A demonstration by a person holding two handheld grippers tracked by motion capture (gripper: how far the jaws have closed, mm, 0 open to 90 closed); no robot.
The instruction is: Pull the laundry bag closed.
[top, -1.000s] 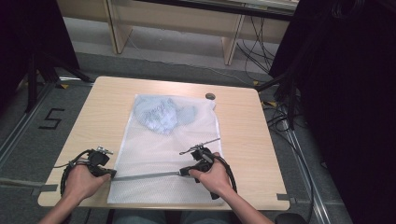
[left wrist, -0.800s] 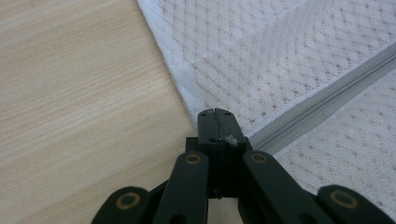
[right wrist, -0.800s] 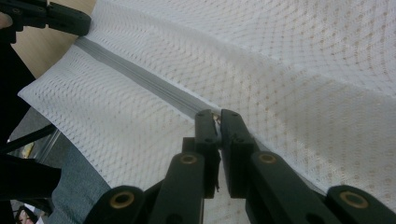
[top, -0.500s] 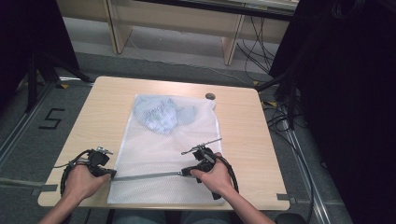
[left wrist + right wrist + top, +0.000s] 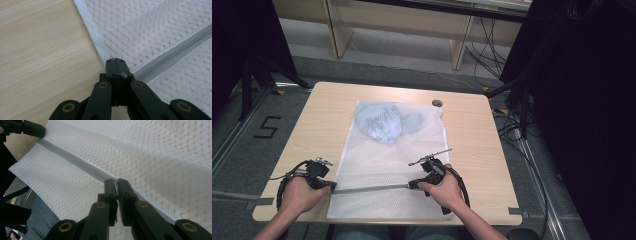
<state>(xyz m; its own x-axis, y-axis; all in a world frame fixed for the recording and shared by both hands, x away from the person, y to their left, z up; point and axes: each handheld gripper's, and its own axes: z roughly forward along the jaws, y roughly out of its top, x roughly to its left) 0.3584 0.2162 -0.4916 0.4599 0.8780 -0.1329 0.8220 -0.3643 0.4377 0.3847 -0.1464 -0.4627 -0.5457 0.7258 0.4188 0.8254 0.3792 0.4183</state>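
Wooden table [image 5: 322,125]: mesh bag's [image 5: 387,165] zipper [image 5: 369,189] spans both closed grippers, left [image 5: 115,60] pinching its end, right [image 5: 115,180] apparently its pull.

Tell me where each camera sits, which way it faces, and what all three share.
High view: above the table's near side, looking forward and down; forearms, left tongs, right tongs.
Left gripper view: on the left tongs, looking along shut jaws at the mesh bag's edge.
Right gripper view: on the right tongs, facing the grey zipper.
Shared: bag, zipper.
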